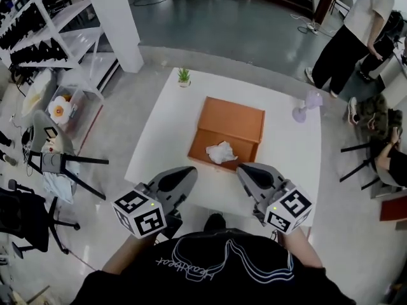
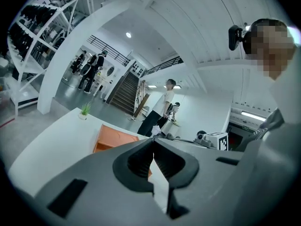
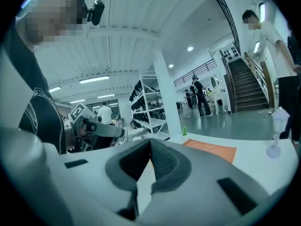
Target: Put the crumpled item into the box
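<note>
The white crumpled item (image 1: pixel 221 152) lies inside the orange box (image 1: pixel 232 116), close to its near wall, on the white worktop (image 1: pixel 162 129). The left tool (image 1: pixel 189 171) and right tool (image 1: pixel 242 169) hover over the worktop's near edge, just short of the box. Each has its jaws pressed together with nothing between them.

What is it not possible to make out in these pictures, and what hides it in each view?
- Right gripper view: the inside of the box and the paper, behind the right gripper.
- Left gripper view: a white bit above the left gripper, too small to name.
- Head view: the pale thing on the table, too small to name.
</note>
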`<state>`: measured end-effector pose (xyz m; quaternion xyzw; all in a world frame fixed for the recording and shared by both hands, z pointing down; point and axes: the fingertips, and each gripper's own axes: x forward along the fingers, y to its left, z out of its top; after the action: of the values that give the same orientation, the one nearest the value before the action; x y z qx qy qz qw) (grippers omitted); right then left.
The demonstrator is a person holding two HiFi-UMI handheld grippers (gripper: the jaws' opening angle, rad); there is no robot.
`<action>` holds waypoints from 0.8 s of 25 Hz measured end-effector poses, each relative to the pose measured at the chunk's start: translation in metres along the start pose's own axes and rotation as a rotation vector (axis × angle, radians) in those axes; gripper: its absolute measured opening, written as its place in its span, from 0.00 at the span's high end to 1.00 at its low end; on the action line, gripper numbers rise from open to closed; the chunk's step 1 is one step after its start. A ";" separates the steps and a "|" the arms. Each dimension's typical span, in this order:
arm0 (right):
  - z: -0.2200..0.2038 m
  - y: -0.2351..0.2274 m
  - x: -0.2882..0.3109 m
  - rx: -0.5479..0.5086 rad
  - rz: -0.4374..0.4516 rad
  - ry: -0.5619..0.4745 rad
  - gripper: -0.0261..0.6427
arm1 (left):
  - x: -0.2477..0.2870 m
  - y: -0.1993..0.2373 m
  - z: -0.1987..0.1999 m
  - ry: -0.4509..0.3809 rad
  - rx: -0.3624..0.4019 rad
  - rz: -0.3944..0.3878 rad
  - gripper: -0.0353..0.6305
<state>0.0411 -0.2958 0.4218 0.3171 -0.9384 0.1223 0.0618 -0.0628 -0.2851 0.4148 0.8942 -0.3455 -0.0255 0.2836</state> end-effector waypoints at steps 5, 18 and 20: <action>0.009 0.015 -0.011 0.182 0.092 -0.100 0.96 | -0.006 -0.013 0.001 -0.009 0.019 -0.017 0.94; 0.009 0.034 -0.023 0.130 0.090 -0.105 0.96 | -0.007 -0.031 -0.002 -0.004 0.030 -0.065 0.94; 0.009 0.034 -0.024 0.124 0.088 -0.101 0.96 | -0.006 -0.031 -0.003 0.000 0.031 -0.069 0.94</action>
<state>0.0388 -0.2578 0.4022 0.2845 -0.9440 0.1666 -0.0109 -0.0477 -0.2614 0.4005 0.9097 -0.3150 -0.0300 0.2689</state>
